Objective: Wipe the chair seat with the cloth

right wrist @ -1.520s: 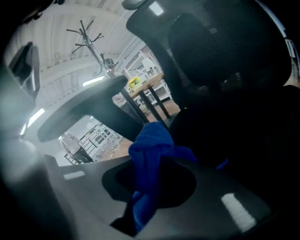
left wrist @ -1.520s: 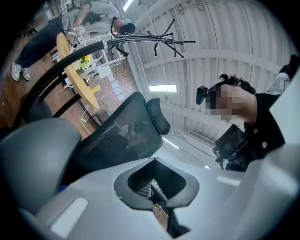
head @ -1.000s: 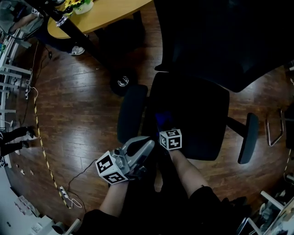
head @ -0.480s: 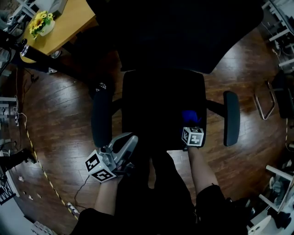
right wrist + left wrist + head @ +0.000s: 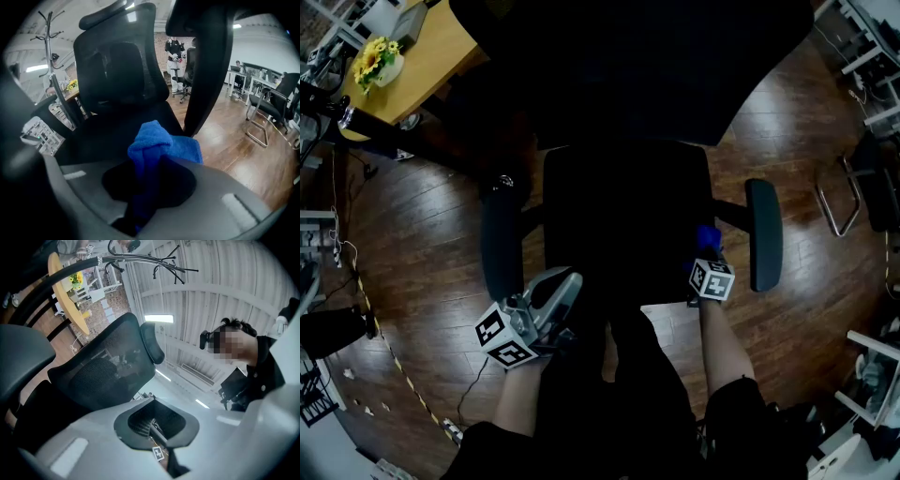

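The right claw (image 5: 709,274) pinches a blue cloth (image 5: 707,238) at the right front corner of the chair seat (image 5: 623,216). The left claw (image 5: 555,298), pressed together and empty, hangs aside. Wiping well likely needs flat, overlapping strokes.

The cloth (image 5: 707,238) is sitting at the front right corner of the chair seat (image 5: 623,220), beside the right armrest (image 5: 763,234), in my right gripper (image 5: 709,259); my left gripper (image 5: 562,284) is hovering off the front left corner, near the left armrest (image 5: 501,246).
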Demonstrator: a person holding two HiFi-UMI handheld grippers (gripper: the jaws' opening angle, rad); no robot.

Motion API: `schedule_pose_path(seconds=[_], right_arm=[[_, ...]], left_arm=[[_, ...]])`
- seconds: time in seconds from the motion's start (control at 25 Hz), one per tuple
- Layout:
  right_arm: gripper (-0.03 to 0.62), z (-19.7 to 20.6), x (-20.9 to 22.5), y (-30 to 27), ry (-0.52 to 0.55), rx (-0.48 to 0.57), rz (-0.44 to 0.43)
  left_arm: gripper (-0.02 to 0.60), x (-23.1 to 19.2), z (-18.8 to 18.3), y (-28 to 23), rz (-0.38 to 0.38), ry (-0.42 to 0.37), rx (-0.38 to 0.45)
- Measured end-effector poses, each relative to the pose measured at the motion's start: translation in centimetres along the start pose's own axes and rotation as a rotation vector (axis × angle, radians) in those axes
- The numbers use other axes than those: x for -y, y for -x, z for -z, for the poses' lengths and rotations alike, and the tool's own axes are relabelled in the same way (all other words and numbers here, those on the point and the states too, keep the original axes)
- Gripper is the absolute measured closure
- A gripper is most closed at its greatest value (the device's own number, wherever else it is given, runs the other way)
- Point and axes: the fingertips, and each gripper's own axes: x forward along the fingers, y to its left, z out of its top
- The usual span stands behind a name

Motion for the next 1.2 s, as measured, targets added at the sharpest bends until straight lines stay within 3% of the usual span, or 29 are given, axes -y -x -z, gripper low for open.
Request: schedule_pose_path(seconds=[0.12,0.2,0.52,0.76,0.88,1.2], right_arm=[[0.533,-0.4,-0.8,0.6,-0.025,0.031,-0.030],[0.533,-0.6,-3.8,0.7,-0.023,0.056,-0.095],[0.533,4.4,-26.6,-0.3,0.060,-0.081,-0.504],[0.533,9.4,-38.4,0.5,0.177,-0.229,-0.676],[0.531,12.5,-40.7,0.4,0.230,-0.291,-0.664],[0.533,13.6,-39.8,0.6,0.355,-0.263,-0.680]], left_arm=[[0.581,0.3,-0.4,0.3,-0.005,-0.009,0.012],[0.581,0.5,-0.7,0.6,-0.013,-0.013,0.026],[0.581,0.1,-3.0,3.8,-0.078,-0.040,0.102],[0.581,-0.2,-4.9,7.4,-0.146,-0.057,0.171],[0.581,-0.2,-5.4,9.1,-0.179,-0.058,0.203],[0.581,-0.8,-5.5,10.0,-0.162,-0.047,0.188]])
